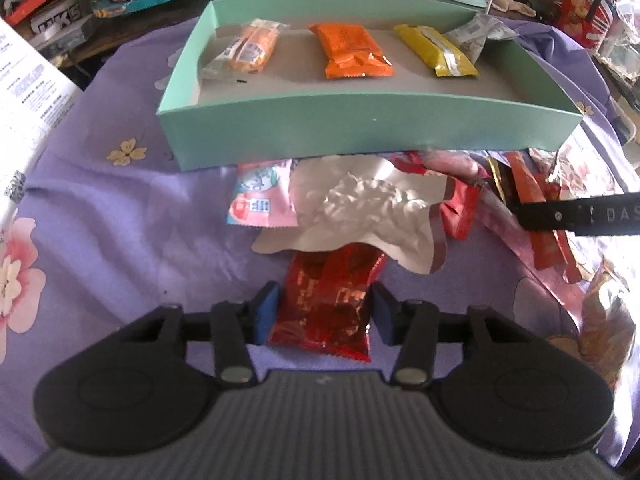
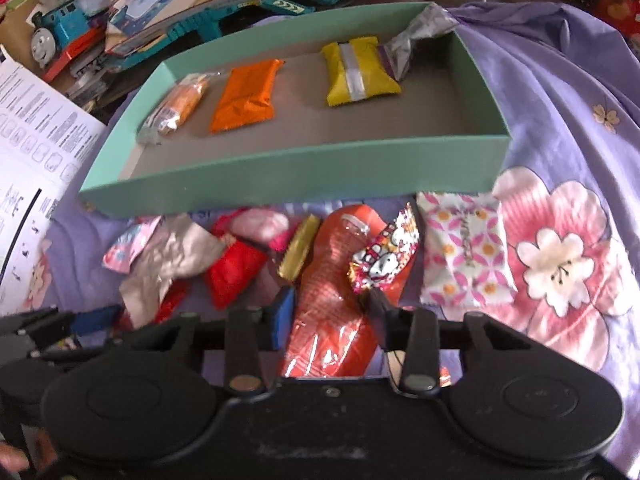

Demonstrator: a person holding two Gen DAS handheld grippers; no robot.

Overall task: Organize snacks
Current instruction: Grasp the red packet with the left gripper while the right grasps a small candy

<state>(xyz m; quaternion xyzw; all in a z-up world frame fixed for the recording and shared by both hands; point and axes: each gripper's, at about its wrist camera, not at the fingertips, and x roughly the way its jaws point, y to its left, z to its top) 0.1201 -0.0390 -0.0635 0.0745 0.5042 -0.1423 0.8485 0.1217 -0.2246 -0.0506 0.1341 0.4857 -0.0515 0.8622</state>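
Observation:
A teal tray point(image 1: 360, 132) point(image 2: 304, 176) holds an orange-and-white snack point(image 1: 252, 46), an orange packet point(image 1: 352, 50) point(image 2: 246, 94), a yellow packet point(image 1: 436, 50) point(image 2: 360, 70) and a silver wrapper point(image 1: 478, 34). A heap of loose snacks lies in front of it. My left gripper point(image 1: 324, 308) is open, its jaws on either side of a red foil packet point(image 1: 328, 304) without visibly pressing it. My right gripper point(image 2: 332, 308) is open around a long orange-red packet point(image 2: 336, 300); a Hello Kitty wrapper point(image 2: 384, 256) lies against its right finger.
A silver pouch point(image 1: 360, 208), a pink packet point(image 1: 260, 196) and red sticks point(image 1: 536, 200) lie on the purple floral cloth point(image 1: 120, 208). A pink-patterned packet point(image 2: 464, 252) lies at the right. Toys, boxes and paper point(image 2: 36, 136) crowd the back and left.

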